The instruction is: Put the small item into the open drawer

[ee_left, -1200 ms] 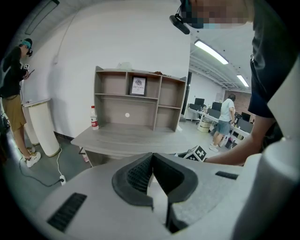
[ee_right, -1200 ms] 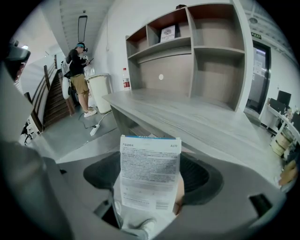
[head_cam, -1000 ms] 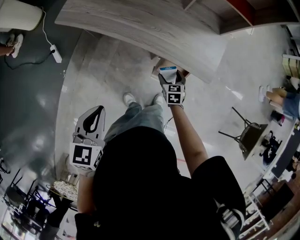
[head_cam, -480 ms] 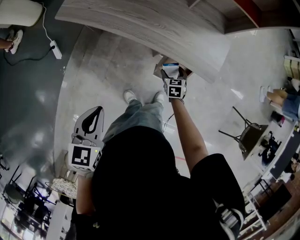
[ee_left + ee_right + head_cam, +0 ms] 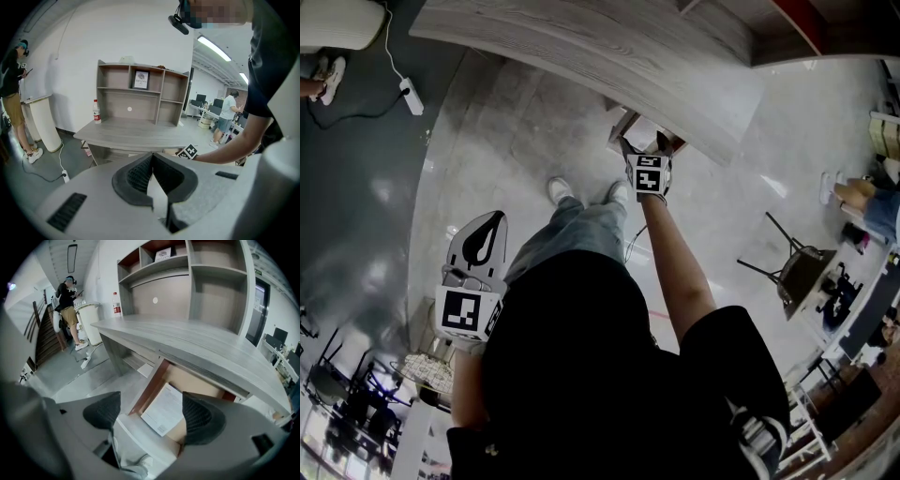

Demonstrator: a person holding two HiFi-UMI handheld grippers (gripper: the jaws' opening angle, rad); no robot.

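Observation:
The open drawer (image 5: 146, 391) juts out from under the grey desk (image 5: 197, 343), its red-brown side wall showing. A flat white item (image 5: 165, 409) with fine print lies on the drawer's bottom. My right gripper (image 5: 151, 417) hangs just above it, open, nothing between its dark pads (image 5: 104, 411). From the head view the right gripper (image 5: 645, 150) reaches over the drawer (image 5: 622, 122), where the white item (image 5: 643, 133) shows. My left gripper (image 5: 484, 246) is held low by my left side, shut and empty. In the left gripper view its jaws (image 5: 153, 174) meet.
A shelf unit (image 5: 140, 96) stands on the desk, with a water bottle (image 5: 96, 111) beside it. A power strip (image 5: 412, 105) and cable lie on the floor at left. A folding chair (image 5: 797, 270) is at right. My shoes (image 5: 559, 195) are close to the desk.
My right gripper went forward over the drawer and opened. The white-and-blue item it held now lies in the drawer. The left gripper stayed put.

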